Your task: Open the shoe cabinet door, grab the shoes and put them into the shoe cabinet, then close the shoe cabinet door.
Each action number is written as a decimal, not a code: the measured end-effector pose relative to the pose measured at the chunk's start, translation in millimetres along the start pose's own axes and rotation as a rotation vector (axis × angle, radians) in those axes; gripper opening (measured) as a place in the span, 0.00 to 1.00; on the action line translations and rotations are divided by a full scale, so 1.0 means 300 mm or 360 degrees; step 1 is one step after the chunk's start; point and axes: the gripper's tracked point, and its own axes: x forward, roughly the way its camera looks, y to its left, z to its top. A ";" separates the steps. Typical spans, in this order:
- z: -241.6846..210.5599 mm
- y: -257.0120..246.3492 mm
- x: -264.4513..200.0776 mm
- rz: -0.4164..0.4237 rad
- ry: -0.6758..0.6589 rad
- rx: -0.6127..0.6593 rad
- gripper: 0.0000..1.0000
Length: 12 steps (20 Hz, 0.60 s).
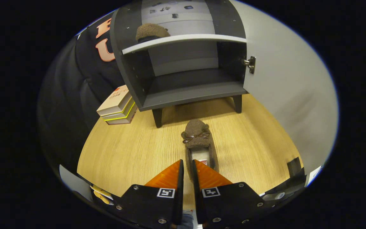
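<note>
A brown fuzzy shoe (197, 135) with a small bow lies on the wooden floor, toe pointing at the cabinet. My gripper (187, 163) is shut on the shoe, its fingers pinching the left rim near the heel. Beyond it stands the dark grey shoe cabinet (189, 92) on short legs. Its door (284, 95) is swung open to the right on a metal hinge (249, 64). The lower shelf is bare. A second brown shoe (151, 31) sits on the pale upper shelf (186, 39), at its left.
A stack of books (118, 106) lies on the floor beside the cabinet's left leg. Bare wooden floor (122, 149) stretches between my fingers and the cabinet. A small dark block (294, 166) stands on the floor to the right of my fingers.
</note>
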 end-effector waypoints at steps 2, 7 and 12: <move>-0.023 0.006 0.070 0.0010 0.0052 -0.0002 0.17; -0.068 -0.012 0.219 -0.0002 0.0160 -0.0029 0.17; -0.055 -0.004 0.340 0.0049 0.0208 0.0020 0.18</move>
